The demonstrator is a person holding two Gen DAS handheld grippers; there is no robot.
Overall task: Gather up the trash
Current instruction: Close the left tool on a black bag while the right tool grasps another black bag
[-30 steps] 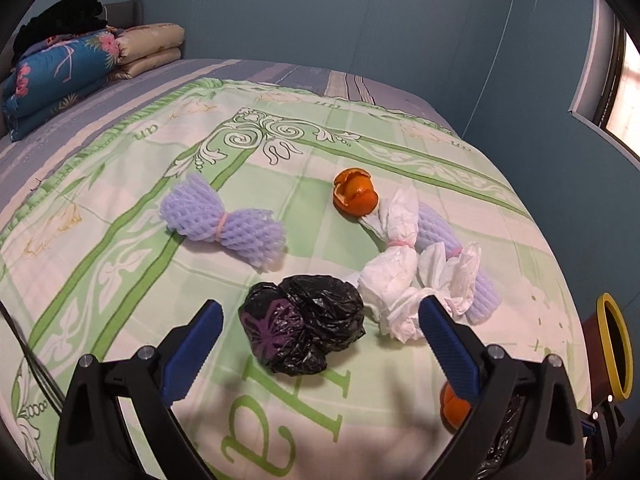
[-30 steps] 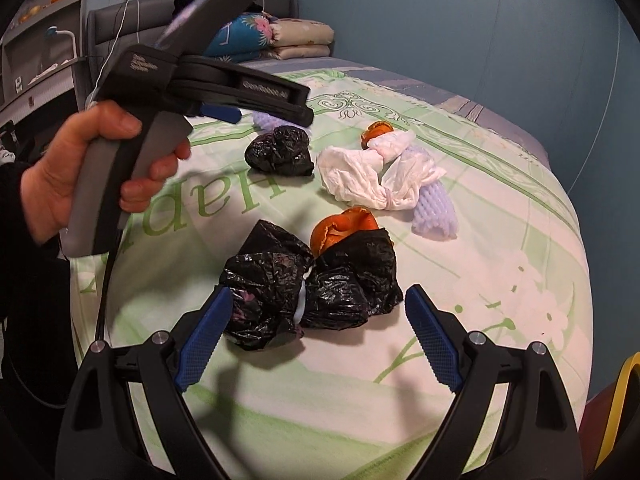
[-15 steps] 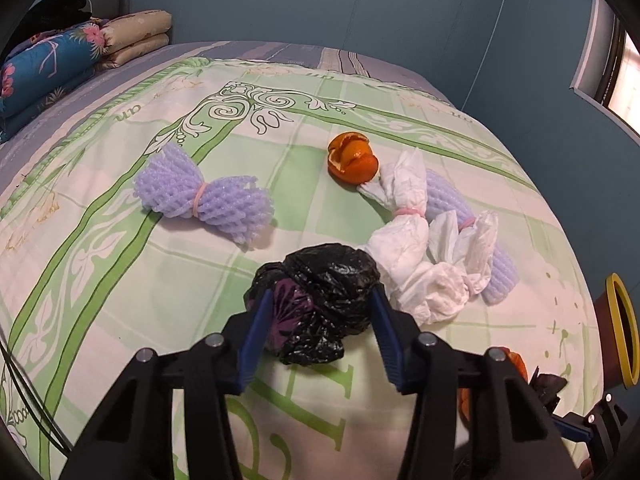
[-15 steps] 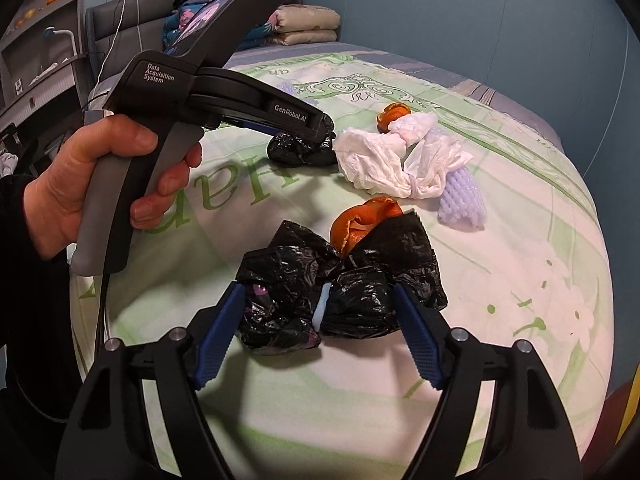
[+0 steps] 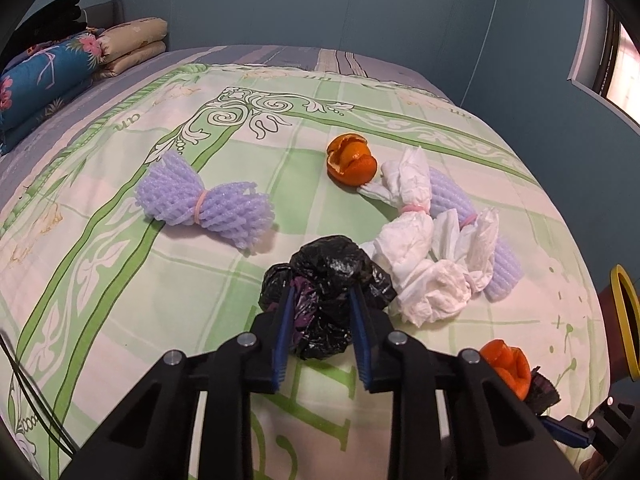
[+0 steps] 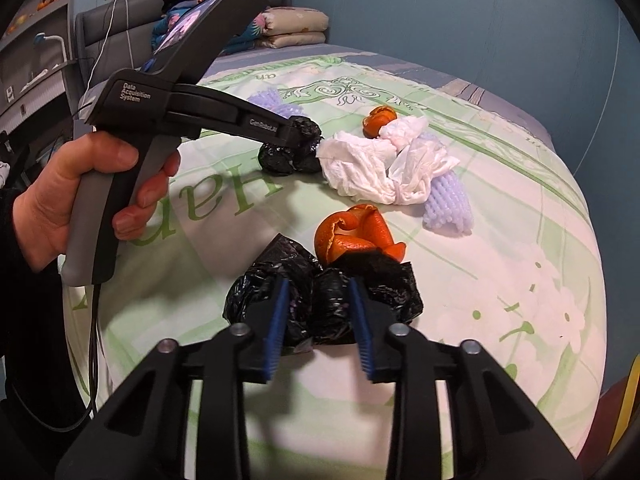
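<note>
2 crumpled black plastic bags lie on the bed's green-patterned cover (image 5: 120, 280). The left claw (image 5: 320, 304) has just been closing, and its blue pads now pinch the farther bag (image 5: 332, 276), beside a bundle of white tissue (image 5: 424, 264). The right claw (image 6: 318, 300) has likewise just been closing and pinches the nearer bag (image 6: 332, 300), which touches a curl of orange peel (image 6: 356, 232). Farther out lie a 2nd orange peel (image 5: 352, 162) and a lilac foam net tied with a rubber band (image 5: 204, 208). A hand (image 6: 60, 196) grips the left claw's handle.
</note>
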